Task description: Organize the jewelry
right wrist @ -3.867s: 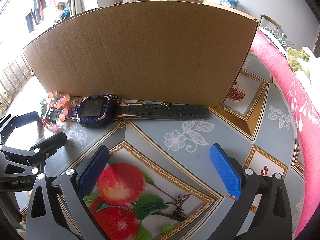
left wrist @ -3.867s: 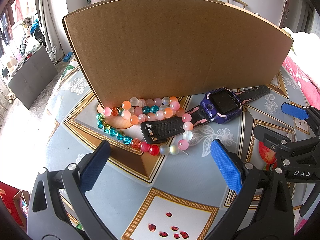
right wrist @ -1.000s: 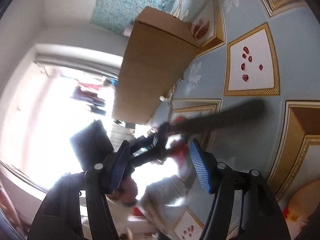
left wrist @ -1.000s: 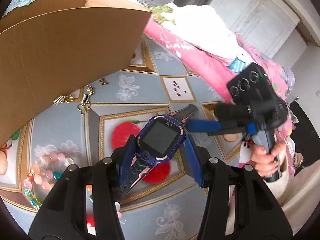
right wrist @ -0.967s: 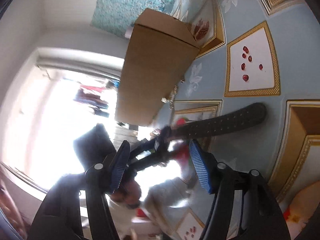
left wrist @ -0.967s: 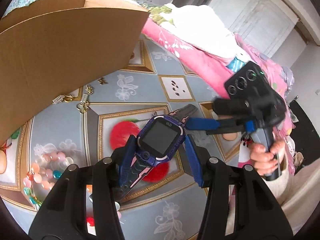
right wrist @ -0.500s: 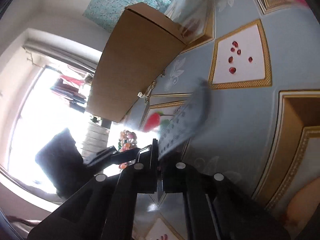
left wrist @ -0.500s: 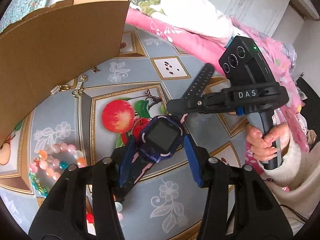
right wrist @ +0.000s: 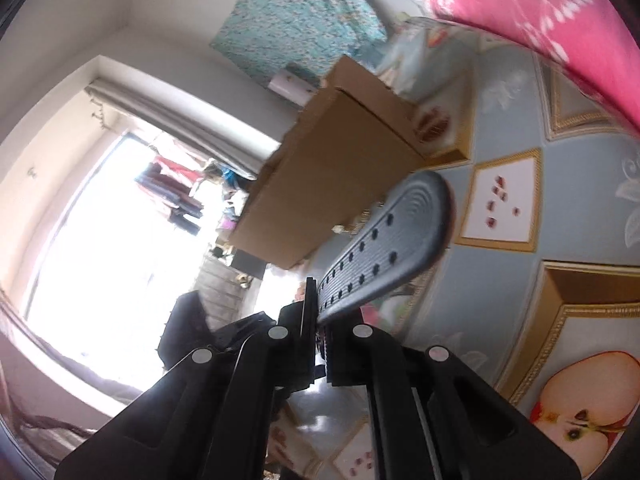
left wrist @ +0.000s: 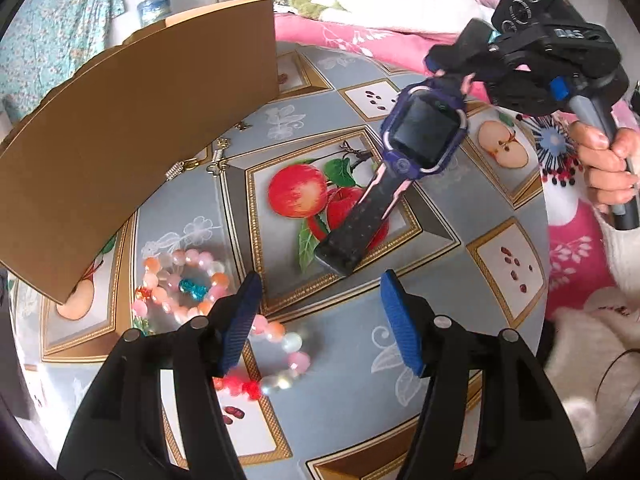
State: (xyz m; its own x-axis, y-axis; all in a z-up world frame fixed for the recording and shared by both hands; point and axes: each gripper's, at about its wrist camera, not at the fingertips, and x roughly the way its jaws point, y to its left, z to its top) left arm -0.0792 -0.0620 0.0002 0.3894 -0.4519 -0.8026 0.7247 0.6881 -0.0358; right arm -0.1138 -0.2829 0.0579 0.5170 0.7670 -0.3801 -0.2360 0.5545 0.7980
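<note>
Right tool [left wrist: 460, 66] clamped on watch [left wrist: 424, 132], left tool [left wrist: 320, 312] open, above fruit-patterned tablecloth [left wrist: 460, 200].

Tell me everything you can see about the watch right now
The watch is a chunky smartwatch with a dark, blank square screen in a blue-purple case trimmed in pink. Its straps look like black rubber with pink edging and rows of holes. It hangs tilted above the fruit-patterned tablecloth, held only by the right gripper, which is shut on the upper strap. The lower strap dangles toward the left gripper, whose jaws have just been opening and stand clear of it, with nothing between them.
</note>
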